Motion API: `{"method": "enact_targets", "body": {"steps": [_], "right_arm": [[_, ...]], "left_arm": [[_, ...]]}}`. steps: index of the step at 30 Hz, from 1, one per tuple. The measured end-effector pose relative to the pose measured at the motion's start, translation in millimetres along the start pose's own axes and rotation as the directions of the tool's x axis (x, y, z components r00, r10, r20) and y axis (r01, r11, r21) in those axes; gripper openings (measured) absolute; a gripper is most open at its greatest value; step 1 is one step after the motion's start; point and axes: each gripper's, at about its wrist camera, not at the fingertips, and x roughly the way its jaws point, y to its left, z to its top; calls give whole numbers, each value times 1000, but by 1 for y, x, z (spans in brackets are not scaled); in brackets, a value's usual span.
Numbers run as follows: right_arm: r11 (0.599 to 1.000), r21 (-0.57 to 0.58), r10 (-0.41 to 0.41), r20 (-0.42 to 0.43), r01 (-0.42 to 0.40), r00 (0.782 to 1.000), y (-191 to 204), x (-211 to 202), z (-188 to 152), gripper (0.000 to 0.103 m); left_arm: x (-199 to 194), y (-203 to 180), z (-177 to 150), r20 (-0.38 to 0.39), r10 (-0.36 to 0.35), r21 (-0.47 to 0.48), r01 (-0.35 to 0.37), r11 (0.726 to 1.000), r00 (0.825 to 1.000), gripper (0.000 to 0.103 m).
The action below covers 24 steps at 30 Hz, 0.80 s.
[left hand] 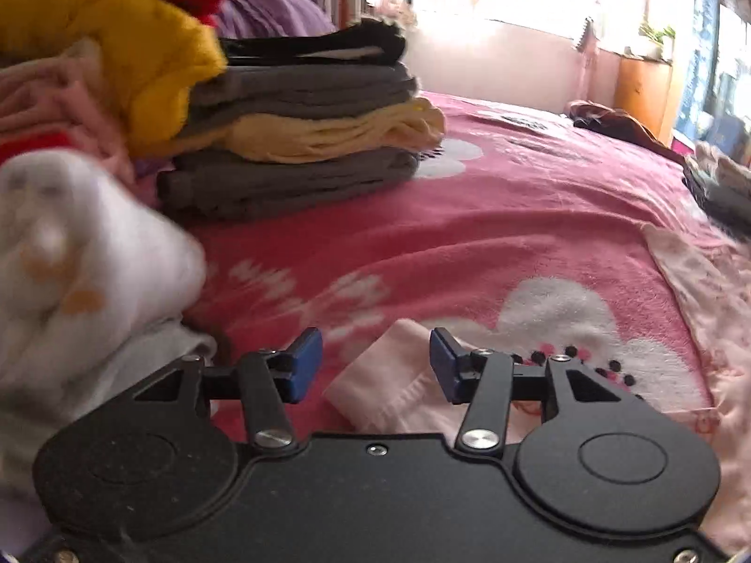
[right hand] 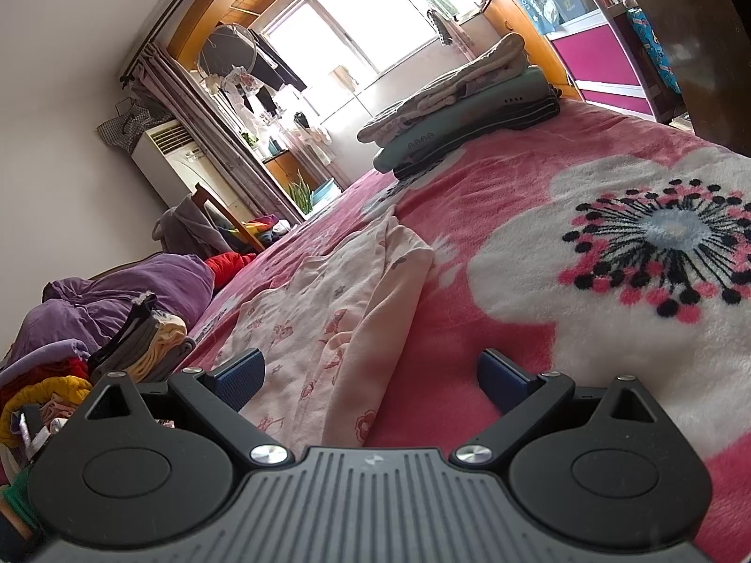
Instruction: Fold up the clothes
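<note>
**Both claws open over an unfolded garment**

Blue pads of the left gripper [left hand: 375,361] are held apart, nothing gripped; a pale pink cuff or corner of the garment [left hand: 389,375] lies between them on the blanket [left hand: 469,234]. The right gripper [right hand: 371,375] is likewise spread wide and empty, with the garment [right hand: 328,319] lying rumpled and lengthwise beneath and ahead of it.

If the jaws are closed now, the fleecy blanket may be pinched along with the thin cloth and dragged up. Only one layer may be caught at the bunched edge, so that the fold comes out skewed.

A white item [left hand: 84,253] crowds the left side and could be snagged. Further off, the folded stack [left hand: 300,131] stands beside a loose yellow piece [left hand: 117,47] and may be toppled by a wide sweep.
</note>
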Motion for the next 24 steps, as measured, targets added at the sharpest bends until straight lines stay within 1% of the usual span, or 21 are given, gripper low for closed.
{"method": "enact_targets", "body": {"steps": [3, 4, 5, 6, 7, 9, 10, 11, 13, 14, 15, 16, 17, 20, 21, 22, 23, 24], "right_arm": [[1000, 1, 1, 0, -1, 1000, 0, 0, 0, 97], [1000, 2, 2, 0, -2, 1000, 0, 0, 0, 97], [1000, 3, 3, 0, -3, 1000, 0, 0, 0, 97], [1000, 4, 4, 0, -4, 1000, 0, 0, 0, 97], [1000, 5, 6, 0, -6, 1000, -1, 0, 0, 97], [1000, 9, 12, 1, -12, 1000, -2, 0, 0, 97], [1000, 11, 15, 2, -15, 1000, -2, 0, 0, 97], [1000, 12, 17, 3, -17, 1000, -3, 0, 0, 97], [1000, 12, 18, 2, -18, 1000, -3, 0, 1, 98], [1000, 12, 19, 2, -19, 1000, -3, 0, 1, 98], [1000, 13, 20, 3, -20, 1000, -3, 0, 1, 98], [1000, 14, 21, 3, -21, 1000, -4, 0, 1, 98], [1000, 14, 22, 3, -22, 1000, -4, 0, 1, 98], [1000, 13, 22, 3, -22, 1000, -4, -1, 1, 98], [1000, 13, 22, 3, -22, 1000, -4, -2, 0, 98], [1000, 12, 21, 3, -21, 1000, -4, -2, 0, 98], [1000, 11, 20, 2, -20, 1000, -3, -1, 0, 98], [1000, 11, 18, 1, -18, 1000, -3, -1, 0, 98]], "left_arm": [[16, -2, 4, -37, -38, 34, 40, 999, 999, 48], [20, -3, 4, -54, -53, 48, 56, 997, 997, 43], [21, -4, 4, -63, -74, 55, 78, 995, 995, 24], [20, -4, 5, -56, -92, 52, 94, 994, 994, 10], [17, -5, 5, -40, -100, 45, 102, 994, 994, 7], [2, 0, 6, 41, -74, 11, 74, 997, 996, 6], [-6, 3, 6, 77, -75, -22, 76, 997, 994, 6], [-8, 4, 5, 88, -64, -35, 68, 997, 994, 7], [4, -1, 1, 46, -22, 21, 21, 1000, 999, 18], [7, -1, -1, 35, -1, 27, 0, 1000, 999, 32], [7, 0, -1, 35, 18, 24, -19, 1000, 999, 44], [7, 1, -1, 34, 38, 20, -39, 999, 999, 48], [3, 0, -1, 45, 63, 36, -65, 997, 997, 50], [-16, -9, -1, 114, 149, 135, -164, 977, 982, 50], [-21, -11, -1, 122, 137, 152, -155, 976, 983, 50], [-25, -14, -2, 115, 91, 157, -108, 982, 989, 50], [-25, -17, -3, 92, 48, 163, -62, 985, 995, 51], [-18, -20, -6, 29, 12, 174, -17, 985, 1000, 56]]}}
